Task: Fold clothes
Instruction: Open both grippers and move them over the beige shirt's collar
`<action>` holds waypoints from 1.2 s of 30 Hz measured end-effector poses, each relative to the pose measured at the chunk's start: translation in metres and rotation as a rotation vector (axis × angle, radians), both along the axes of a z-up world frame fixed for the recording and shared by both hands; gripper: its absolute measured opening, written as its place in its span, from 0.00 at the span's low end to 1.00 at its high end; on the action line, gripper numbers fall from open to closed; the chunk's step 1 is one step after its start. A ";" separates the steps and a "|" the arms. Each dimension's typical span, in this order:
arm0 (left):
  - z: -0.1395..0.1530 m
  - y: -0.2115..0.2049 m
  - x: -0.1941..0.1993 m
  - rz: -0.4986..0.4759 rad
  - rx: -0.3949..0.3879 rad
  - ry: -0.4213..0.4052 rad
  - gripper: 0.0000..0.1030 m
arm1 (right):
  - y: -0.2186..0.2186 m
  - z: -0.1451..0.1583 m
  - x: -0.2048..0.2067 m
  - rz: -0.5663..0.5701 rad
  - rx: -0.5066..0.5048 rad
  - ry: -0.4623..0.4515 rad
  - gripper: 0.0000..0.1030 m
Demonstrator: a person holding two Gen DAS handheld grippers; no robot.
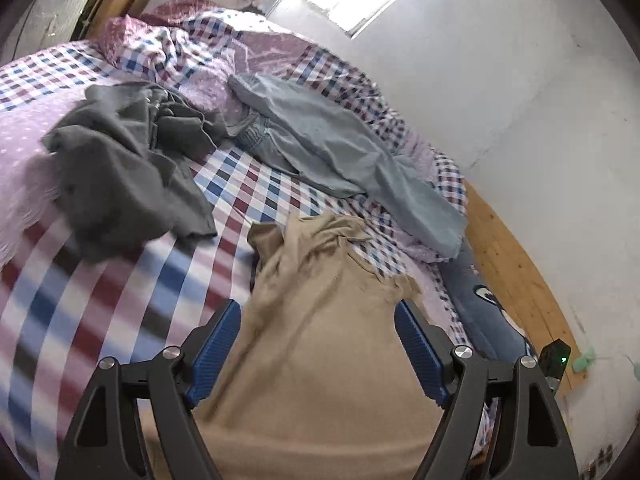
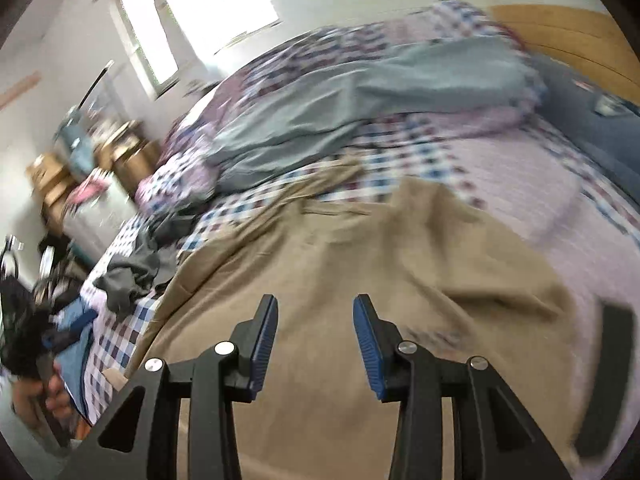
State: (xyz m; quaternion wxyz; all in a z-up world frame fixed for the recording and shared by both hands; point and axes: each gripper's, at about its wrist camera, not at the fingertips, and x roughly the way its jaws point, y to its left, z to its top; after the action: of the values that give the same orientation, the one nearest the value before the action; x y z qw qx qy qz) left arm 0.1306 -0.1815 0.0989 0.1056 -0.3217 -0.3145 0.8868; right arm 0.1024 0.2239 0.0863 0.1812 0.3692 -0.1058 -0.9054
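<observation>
Both claws hang spread and empty over the tan garment: your left gripper wide, your right gripper narrower. From left to right the checked bedsheet holds a crumpled grey garment, the tan one nearest you, and pale blue trousers lying unfolded. Before any fold, pinch a single layer at an edge and smooth the wrinkles flat.
</observation>
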 end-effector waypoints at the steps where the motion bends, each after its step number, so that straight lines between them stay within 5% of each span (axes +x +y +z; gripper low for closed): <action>1: 0.000 0.001 -0.014 -0.009 -0.010 -0.004 0.80 | -0.012 -0.007 -0.016 0.037 -0.013 -0.004 0.42; 12: -0.001 0.066 -0.145 -0.149 -0.240 -0.033 0.80 | -0.023 -0.057 -0.107 -0.005 -0.168 -0.094 0.42; 17: -0.011 0.094 -0.207 -0.187 -0.254 -0.097 0.80 | -0.006 -0.064 -0.124 -0.046 -0.214 -0.113 0.42; 21: -0.022 0.106 -0.249 -0.185 -0.213 -0.152 0.80 | 0.005 -0.067 -0.128 -0.069 -0.238 -0.135 0.42; 24: -0.033 0.123 -0.278 -0.232 -0.251 -0.193 0.80 | 0.011 -0.066 -0.129 -0.084 -0.256 -0.136 0.42; 32: -0.061 0.170 -0.327 -0.280 -0.478 -0.273 0.80 | 0.026 -0.065 -0.130 -0.123 -0.303 -0.140 0.42; 36: -0.067 0.178 -0.345 -0.280 -0.516 -0.275 0.76 | 0.029 -0.064 -0.130 -0.126 -0.319 -0.143 0.42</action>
State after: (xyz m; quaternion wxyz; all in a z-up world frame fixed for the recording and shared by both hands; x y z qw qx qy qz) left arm -0.2142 -0.0038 0.0323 0.0978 -0.4950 -0.0432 0.8623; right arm -0.0279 0.2533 0.0220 0.1723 0.3916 -0.2837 -0.8582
